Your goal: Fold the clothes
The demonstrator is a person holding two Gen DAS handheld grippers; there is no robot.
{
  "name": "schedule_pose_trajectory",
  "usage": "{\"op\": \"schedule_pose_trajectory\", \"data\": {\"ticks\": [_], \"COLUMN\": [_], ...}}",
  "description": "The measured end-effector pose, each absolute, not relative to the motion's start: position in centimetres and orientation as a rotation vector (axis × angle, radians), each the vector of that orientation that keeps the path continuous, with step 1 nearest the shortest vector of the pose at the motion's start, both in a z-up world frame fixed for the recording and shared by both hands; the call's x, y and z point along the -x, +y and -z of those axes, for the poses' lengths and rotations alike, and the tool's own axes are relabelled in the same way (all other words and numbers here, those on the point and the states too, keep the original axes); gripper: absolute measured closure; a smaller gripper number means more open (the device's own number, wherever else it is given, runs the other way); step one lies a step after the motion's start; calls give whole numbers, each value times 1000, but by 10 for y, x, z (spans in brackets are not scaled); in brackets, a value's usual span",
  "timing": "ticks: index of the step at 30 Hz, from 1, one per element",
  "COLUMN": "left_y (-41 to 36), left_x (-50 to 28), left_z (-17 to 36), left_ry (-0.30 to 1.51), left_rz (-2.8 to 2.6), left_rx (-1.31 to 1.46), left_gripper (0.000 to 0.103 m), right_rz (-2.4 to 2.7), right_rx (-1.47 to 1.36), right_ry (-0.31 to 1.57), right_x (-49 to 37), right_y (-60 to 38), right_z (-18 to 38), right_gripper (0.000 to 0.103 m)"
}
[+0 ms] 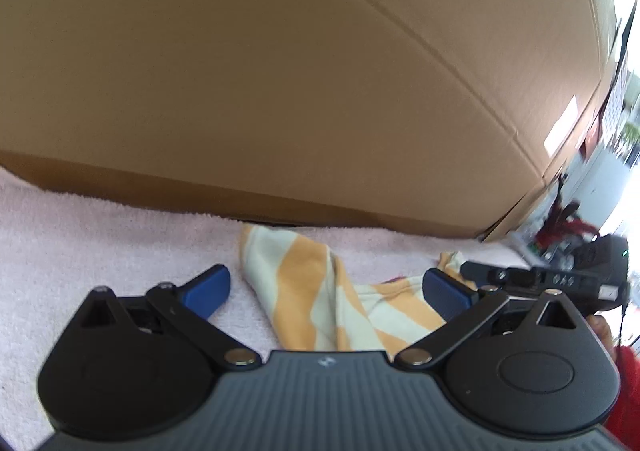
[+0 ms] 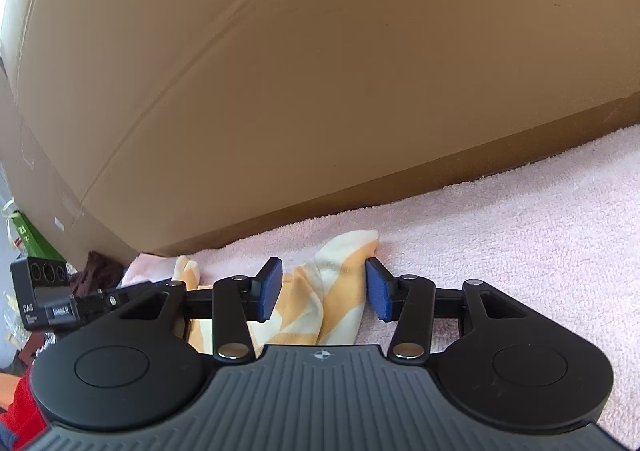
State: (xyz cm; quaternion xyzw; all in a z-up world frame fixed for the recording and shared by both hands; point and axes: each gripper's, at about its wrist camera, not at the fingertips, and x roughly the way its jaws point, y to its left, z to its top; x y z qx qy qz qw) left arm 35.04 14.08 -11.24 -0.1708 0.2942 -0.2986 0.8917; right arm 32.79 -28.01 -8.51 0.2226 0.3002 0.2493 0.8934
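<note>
Your right gripper [image 2: 324,287] points slightly downward over the striped garment [image 2: 312,299], its blue pads [image 2: 269,289] standing part-way apart on either side of a raised ridge of the orange-and-cream cloth. The left pad sits against or just at the fabric; the right pad appears to stand clear of it, so read this as a bracket around the fold, not a pinch (no cloth is visibly squeezed). The ridge lies between the jaws because that is the place where a closing grip would catch a doubled layer rather than a single edge.

Your left gripper [image 1: 326,291] is spread wide, with one blue pad [image 1: 208,289] resting low over the pink towel [image 1: 80,243] and the other near the garment's far side. The same striped cloth [image 1: 304,291] lies between and beyond its fingers, untouched so far as the view shows. The wide spread suits an approach, leaving room to pick a corner.

The garment lies crumpled on the pink towel, one end reaching almost to the foot of the large cardboard box [image 2: 320,91], which walls off the far side of the work area. In the left wrist view your right gripper [image 1: 540,279] appears at the right edge, beside the cloth's other end.

Judged from this lay, the fold is not yet made.
</note>
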Motion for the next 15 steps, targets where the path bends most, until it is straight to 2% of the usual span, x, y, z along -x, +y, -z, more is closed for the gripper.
{"op": "schedule_pose_trajectory", "data": {"ticks": [2, 4, 6, 8, 10, 12, 15], "left_y": [145, 141, 133, 127, 125, 126, 127], "left_x": [-348, -346, -342, -341, -340, -340, -341], "left_z": [110, 110, 108, 107, 106, 106, 107], "left_ry": [610, 610, 604, 603, 608, 610, 612], "left_rz": [612, 589, 565, 543, 529, 517, 516], "left_rx": [365, 357, 303, 257, 232, 227, 228], "left_gripper": [4, 13, 41, 55, 61, 72, 73], "right_rz": [-503, -478, -469, -461, -446, -424, -410], "right_rx": [-460, -478, -509, -518, -522, -525, -502], "right_ry": [633, 646, 652, 649, 641, 637, 629], "right_x": [-330, -332, -333, -332, -329, -325, -324], "right_y": [-277, -278, -281, -282, -282, -280, -277], "right_z": [85, 88, 91, 91, 91, 90, 88], "right_gripper": [76, 92, 95, 96, 97, 97, 98]}}
